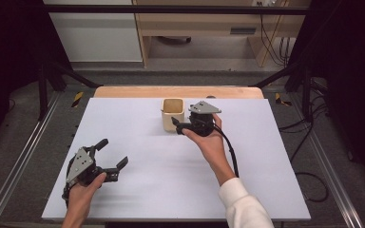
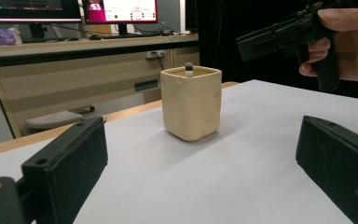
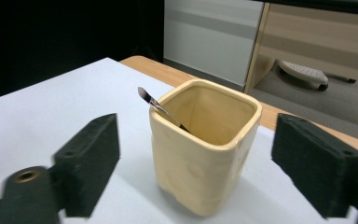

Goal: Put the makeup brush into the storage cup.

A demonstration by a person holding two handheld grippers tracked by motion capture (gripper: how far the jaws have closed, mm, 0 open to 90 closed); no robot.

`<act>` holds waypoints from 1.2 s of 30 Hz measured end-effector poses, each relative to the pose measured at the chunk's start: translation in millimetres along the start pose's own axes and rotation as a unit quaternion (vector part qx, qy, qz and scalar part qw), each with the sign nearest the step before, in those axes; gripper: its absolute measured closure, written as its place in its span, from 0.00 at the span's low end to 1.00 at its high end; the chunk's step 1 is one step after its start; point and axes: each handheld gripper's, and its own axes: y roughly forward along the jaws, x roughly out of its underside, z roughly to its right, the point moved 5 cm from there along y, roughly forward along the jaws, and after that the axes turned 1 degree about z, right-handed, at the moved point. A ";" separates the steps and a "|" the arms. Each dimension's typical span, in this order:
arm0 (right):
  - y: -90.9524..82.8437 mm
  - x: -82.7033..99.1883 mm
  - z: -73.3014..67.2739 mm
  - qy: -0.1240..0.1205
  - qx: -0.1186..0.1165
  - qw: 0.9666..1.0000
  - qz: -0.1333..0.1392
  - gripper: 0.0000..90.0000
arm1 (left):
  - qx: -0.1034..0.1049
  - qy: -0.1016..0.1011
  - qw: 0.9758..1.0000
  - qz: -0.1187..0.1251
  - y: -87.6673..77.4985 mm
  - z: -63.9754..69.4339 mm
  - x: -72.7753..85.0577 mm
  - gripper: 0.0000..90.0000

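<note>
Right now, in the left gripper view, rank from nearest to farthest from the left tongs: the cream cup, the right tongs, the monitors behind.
1. Cream cup: standing on the white table straight ahead, between the open jaws.
2. Right tongs: upper right, in a hand beyond the cup.
3. Monitors: top left, on the far desk.

Even overhead light, bright white table (image 1: 138,161), dark room edges; soft shadow under the cup (image 3: 205,149); near jaws blur, left one smeared

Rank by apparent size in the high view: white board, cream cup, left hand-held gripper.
1. white board, by far the largest.
2. left hand-held gripper, though it sits nearer the camera.
3. cream cup, smallest.
</note>
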 end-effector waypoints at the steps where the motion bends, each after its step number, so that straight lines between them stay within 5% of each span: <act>1: -0.5 0.7 0.5 0.003 0.001 1.000 -0.001 0.12 | 0.000 -0.001 1.000 0.001 -0.2 0.1 -0.3 0.02; 12: -12.1 3.2 -0.4 0.005 -0.001 1.000 -0.015 0.07 | 0.001 -0.001 1.000 0.000 -1.5 0.0 -0.3 0.02; 36: -45.2 4.8 10.3 -0.026 0.006 1.000 0.013 0.06 | -0.002 -0.002 1.000 0.003 -4.3 -1.2 -1.5 0.02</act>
